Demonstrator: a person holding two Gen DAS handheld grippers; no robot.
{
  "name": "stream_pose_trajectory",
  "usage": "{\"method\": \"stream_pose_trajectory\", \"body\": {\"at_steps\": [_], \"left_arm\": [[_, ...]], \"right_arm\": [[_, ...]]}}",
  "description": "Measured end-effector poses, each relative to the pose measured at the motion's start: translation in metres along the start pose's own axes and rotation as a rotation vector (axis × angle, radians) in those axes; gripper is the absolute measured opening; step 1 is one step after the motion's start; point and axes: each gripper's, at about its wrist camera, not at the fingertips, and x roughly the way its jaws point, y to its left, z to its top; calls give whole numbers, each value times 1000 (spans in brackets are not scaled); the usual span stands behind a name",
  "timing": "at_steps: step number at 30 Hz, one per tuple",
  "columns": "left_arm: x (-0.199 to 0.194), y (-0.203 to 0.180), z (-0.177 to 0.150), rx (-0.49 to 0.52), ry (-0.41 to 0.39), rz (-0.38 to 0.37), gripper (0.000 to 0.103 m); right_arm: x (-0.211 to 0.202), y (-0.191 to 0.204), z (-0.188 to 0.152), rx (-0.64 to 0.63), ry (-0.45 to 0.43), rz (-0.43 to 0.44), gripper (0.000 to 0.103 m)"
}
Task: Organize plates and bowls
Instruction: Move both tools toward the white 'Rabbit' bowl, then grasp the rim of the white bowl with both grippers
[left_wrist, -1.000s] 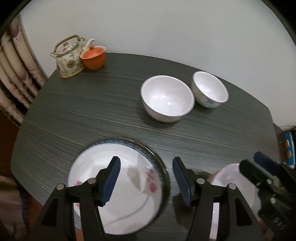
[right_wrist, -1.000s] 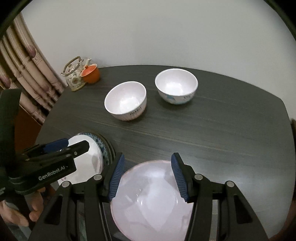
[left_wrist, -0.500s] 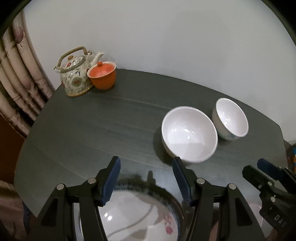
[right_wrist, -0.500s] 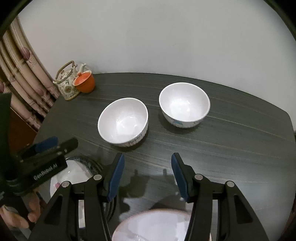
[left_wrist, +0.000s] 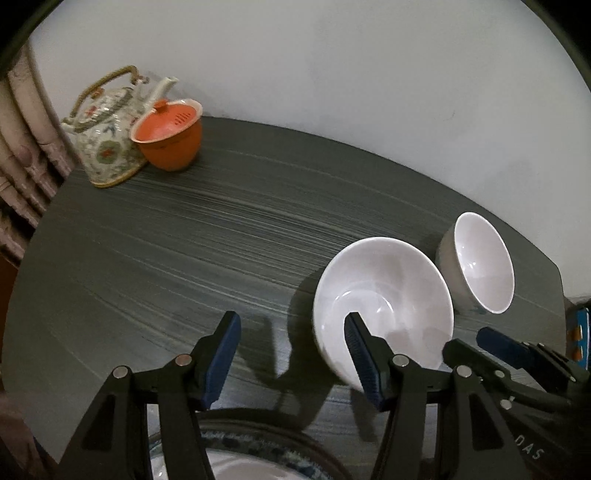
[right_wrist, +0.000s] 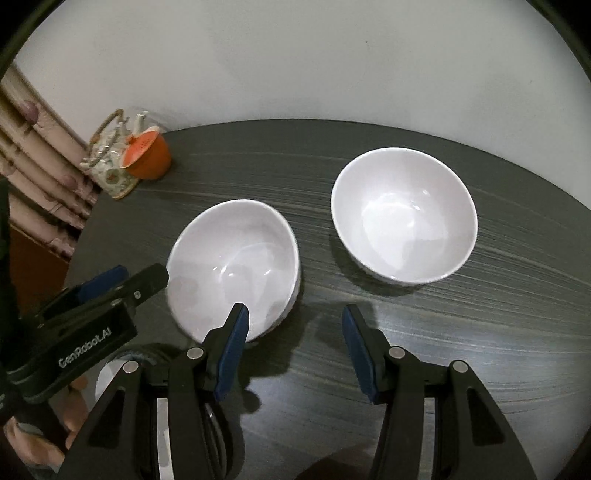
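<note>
While both fingers (left_wrist: 227, 343) gape, nothing is held.

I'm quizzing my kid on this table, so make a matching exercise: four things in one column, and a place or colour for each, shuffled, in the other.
Things:
1. teapot
2. lidded cup
3. near white bowl
4. patterned plate

Descriptions:
A. orange
B. just beyond both grippers' fingertips
C. at the table's far left corner, floral, with a woven handle
D. at the near edge, under the left gripper

Pairs: 1-C, 2-A, 3-B, 4-D

Black left gripper (left_wrist: 291, 356) with blue pads, silver screws; "GenRobot.AI" lettering; right gripper (right_wrist: 295, 349) alike.
</note>
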Motion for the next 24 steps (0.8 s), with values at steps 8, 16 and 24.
{"method": "stream_pose_trajectory", "body": {"at_steps": [8,16,24], "left_arm": [[35,-2,10,2,80,-15,60],[58,-7,12,21,132,-13,34],[64,-17,10,52,152,-19,11]], "right_arm": [[33,-3,14,-3,66,-25,50],[54,-1,19,-7,101,-5,38],[61,2,22,-7,121,38,19]]}}
